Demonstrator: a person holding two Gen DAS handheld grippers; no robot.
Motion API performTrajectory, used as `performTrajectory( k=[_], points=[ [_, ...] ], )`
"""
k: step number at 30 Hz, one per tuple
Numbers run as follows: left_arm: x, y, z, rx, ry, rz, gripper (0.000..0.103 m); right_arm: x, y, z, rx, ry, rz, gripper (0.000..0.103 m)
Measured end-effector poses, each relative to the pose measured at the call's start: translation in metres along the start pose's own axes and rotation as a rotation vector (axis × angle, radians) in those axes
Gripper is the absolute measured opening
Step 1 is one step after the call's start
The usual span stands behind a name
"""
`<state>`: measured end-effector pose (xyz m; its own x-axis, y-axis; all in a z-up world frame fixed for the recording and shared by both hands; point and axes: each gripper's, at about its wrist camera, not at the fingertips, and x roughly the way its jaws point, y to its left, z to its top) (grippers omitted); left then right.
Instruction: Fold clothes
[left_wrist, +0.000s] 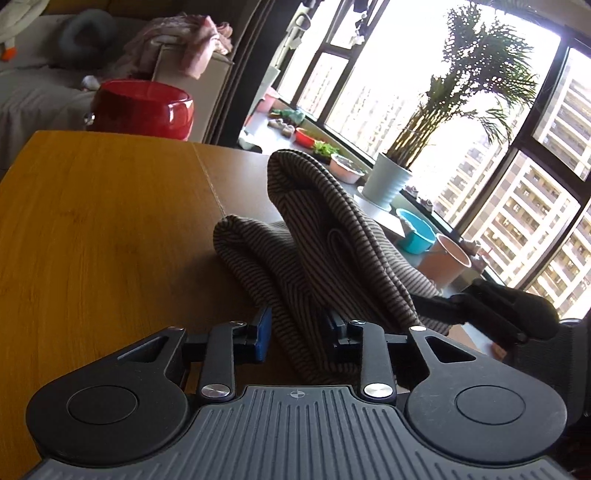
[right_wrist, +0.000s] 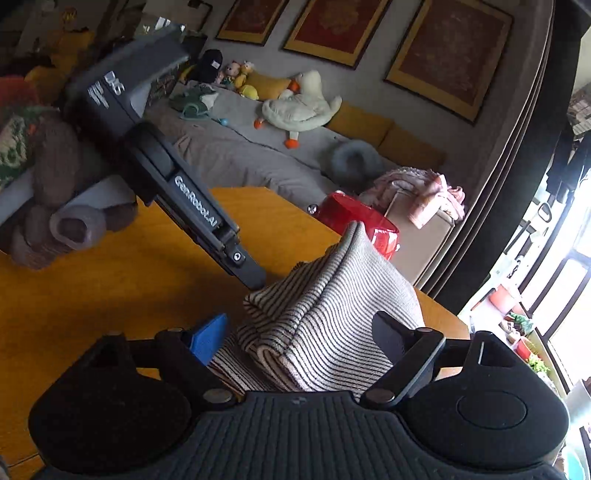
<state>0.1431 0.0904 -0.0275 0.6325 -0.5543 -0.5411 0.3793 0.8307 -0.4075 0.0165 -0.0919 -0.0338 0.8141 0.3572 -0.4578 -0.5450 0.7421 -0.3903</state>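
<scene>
On the wooden table (left_wrist: 92, 221), the striped garment (left_wrist: 314, 236) rises in a bunched peak at the centre of the left wrist view, one end running down between the fingers of the left gripper (left_wrist: 301, 332). The blue pads (left_wrist: 264, 334) stand apart with the cloth filling the gap; the right-hand pad is mostly buried under fabric, so whether they truly clamp it is hard to say, though they appear to pinch a thick fold. At four o'clock the right gripper (left_wrist: 491, 314) shows only as a dark shape against the bright window, its tips lost behind the garment.

In the right wrist view, the garment (right_wrist: 325, 325) sits between the right gripper's (right_wrist: 299, 336) spread fingers, one blue pad (right_wrist: 208, 338) bare at nine o'clock, the other hidden; its grip cannot be told. The left gripper's body (right_wrist: 177, 177) crosses from ten o'clock, its tip going behind the cloth.

Containers line the windowsill at two o'clock: a white pot (left_wrist: 386, 181) holding a palm, a teal bowl (left_wrist: 415, 230) and a pink bucket (left_wrist: 448, 260), contents not visible. A red pot (left_wrist: 142, 109) stands beyond the table at eleven o'clock.
</scene>
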Motion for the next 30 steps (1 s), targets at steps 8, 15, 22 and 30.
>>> performTrajectory(
  k=[8, 15, 22, 30],
  points=[
    [0.020, -0.003, 0.000, 0.004, 0.033, -0.068, 0.026, -0.012, -0.073, 0.009, 0.395, -0.017, 0.122, 0.012],
    [0.034, -0.004, -0.007, -0.020, 0.042, -0.098, 0.025, -0.005, -0.138, 0.042, 0.730, -0.103, 0.355, 0.011],
    [0.008, 0.021, -0.015, -0.046, 0.050, -0.037, 0.033, 0.070, -0.110, 0.020, 0.823, 0.087, 0.460, 0.012],
    [-0.035, 0.030, 0.022, -0.122, -0.124, -0.033, 0.037, 0.072, -0.059, 0.016, 0.589, 0.127, 0.422, 0.012]
  ],
)
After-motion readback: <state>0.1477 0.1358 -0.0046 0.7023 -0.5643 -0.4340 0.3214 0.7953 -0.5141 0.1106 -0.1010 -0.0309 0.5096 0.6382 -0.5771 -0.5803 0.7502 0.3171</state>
